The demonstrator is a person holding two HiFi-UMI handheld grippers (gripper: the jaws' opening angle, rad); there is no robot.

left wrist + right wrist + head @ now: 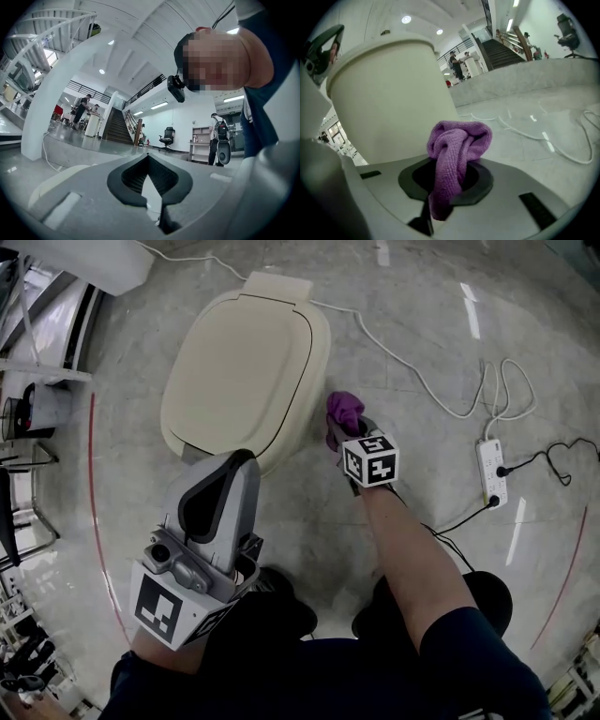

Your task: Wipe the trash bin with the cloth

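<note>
Right tongs (446, 183): clenched on the purple cloth (457, 140).
Left tongs (149, 159): closed, nothing held.
Trash bin (389, 98): just ahead of the right tongs.
Wiping: the cloth is best pressed flat against the side wall.

Floor (422, 324): pale polished stone, glossy, caught streaks of light. Thin red line (94, 502) curved across it at left, another at far right. Cream trash bin (246, 376) stood on it, lid down. White cable (412, 371) trailed from behind bin, looped, ran to white power strip (491, 471) lying flat at right. Black cable (562, 460) plugged into strip, snaked over floor. Person's dark shoes (286, 610) stood near bin.
</note>
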